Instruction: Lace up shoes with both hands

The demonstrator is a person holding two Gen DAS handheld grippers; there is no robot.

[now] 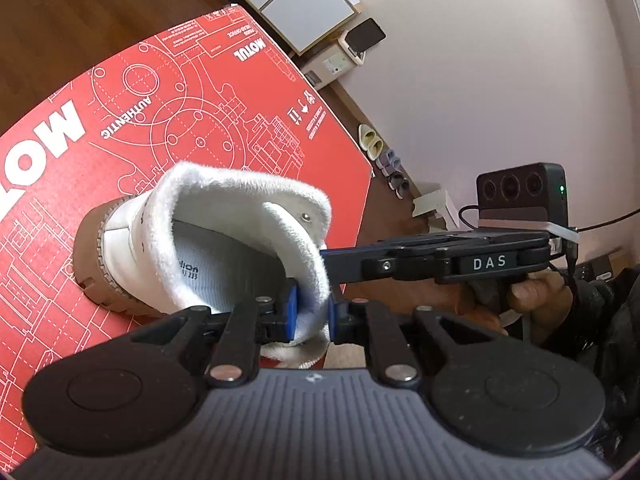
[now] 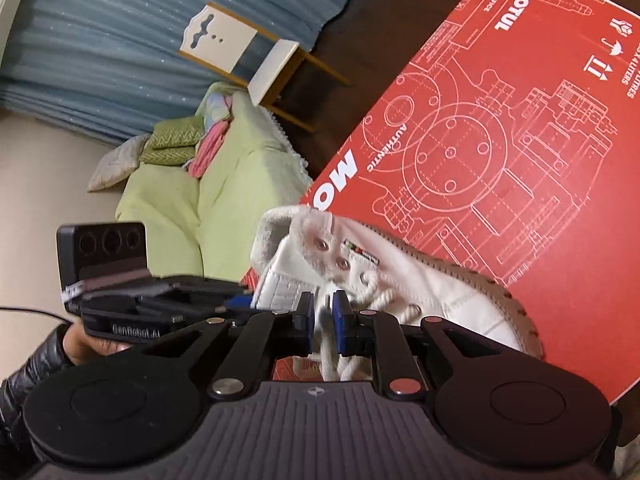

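White shoe (image 1: 224,240) collar pinched in left gripper (image 1: 311,314), lace (image 2: 326,320) in right gripper (image 2: 322,322)

Big white "MOTUL" runs across the flat red cardboard sheet with white blueprint drawings (image 2: 500,152), with "AUTHENTIC" beside the gear drawing and a smaller "MOTUL" over "PARIS HEAD OFFICE" near the far edge. Umbrella, arrows and handling signs sit by "LITRES / LITERS". The black handheld right claw (image 1: 490,262) carries "DAS" on its side; the black handheld left claw (image 2: 136,330) reads "GenRobot.AI". The print on the white high-top shoe's (image 1: 224,240) insole is too blurred to read.
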